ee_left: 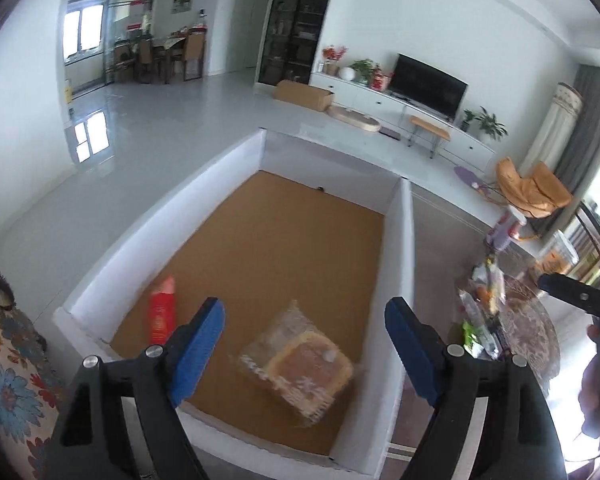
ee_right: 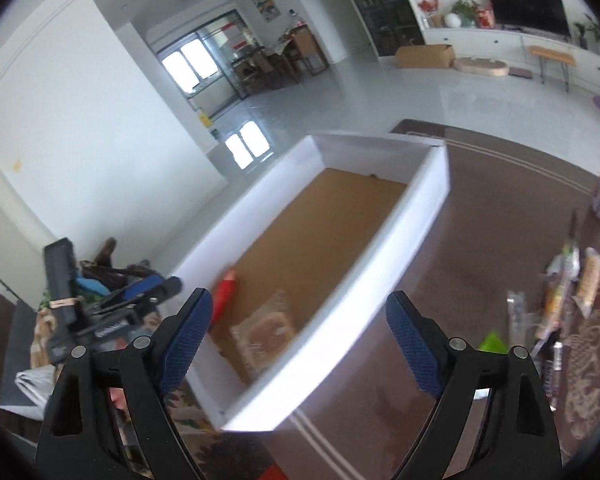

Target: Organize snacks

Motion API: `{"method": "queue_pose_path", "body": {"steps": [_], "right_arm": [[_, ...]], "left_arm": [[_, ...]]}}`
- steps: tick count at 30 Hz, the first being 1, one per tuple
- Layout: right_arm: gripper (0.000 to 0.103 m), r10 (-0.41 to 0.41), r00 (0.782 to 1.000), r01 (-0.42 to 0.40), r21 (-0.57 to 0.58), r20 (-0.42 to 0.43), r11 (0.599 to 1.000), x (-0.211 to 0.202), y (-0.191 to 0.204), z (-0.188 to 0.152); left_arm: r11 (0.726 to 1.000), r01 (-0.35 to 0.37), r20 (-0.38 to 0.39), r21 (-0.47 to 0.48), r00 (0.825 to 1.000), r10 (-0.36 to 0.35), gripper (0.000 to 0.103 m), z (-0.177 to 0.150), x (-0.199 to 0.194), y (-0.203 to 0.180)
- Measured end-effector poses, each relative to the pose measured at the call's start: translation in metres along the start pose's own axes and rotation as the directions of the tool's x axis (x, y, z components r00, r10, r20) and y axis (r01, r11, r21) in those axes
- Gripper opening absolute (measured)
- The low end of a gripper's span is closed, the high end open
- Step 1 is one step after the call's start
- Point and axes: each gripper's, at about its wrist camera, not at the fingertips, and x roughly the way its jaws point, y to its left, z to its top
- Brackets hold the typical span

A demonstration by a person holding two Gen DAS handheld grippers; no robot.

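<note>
A white box (ee_left: 236, 156) with a brown floor stands on a dark table. Inside lie a red snack packet (ee_left: 163, 312) and a clear-wrapped yellow cake snack (ee_left: 302, 364), blurred. My left gripper (ee_left: 305, 344) is open and empty, above the box's near end, over the cake snack. My right gripper (ee_right: 299, 340) is open and empty, above the box's near right wall (ee_right: 380, 280). The red packet (ee_right: 225, 294) and the cake snack (ee_right: 265, 330) also show in the right wrist view. Several loose snacks (ee_right: 568, 292) lie on a patterned mat to the right; they also show in the left wrist view (ee_left: 484, 304).
The dark table (ee_right: 480, 216) runs right of the box. A patterned round mat (ee_left: 528, 332) lies on it. A floral sofa cushion (ee_left: 8, 364) is on the left. The left gripper's body (ee_right: 112, 300) shows at the left of the right wrist view.
</note>
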Motion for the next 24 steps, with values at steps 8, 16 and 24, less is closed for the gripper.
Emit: {"method": "queue_pose_path", "body": {"steps": [8, 16, 24], "right_arm": [[0.09, -0.437, 0.899, 0.438, 0.05, -0.033, 0.897, -0.064, -0.149, -0.114], [0.09, -0.671, 0.735, 0.677, 0.126, -0.094, 0.725, -0.117, -0.223, -0.209], [0.09, -0.696, 0.715, 0.697, 0.147, -0.07, 0.702, -0.121, -0.234, -0.244]], "left_arm": [[0.915, 0.275, -0.206, 0.294, 0.953, -0.22, 0.092, -0.088, 0.032, -0.179], [0.89, 0.268, -0.318, 0.369, 0.936, -0.15, 0.092, -0.168, 0.122, -0.262], [0.872, 0.202, -0.252, 0.447, 0.963, -0.094, 0.095, -0.161, 0.153, -0.291]]}}
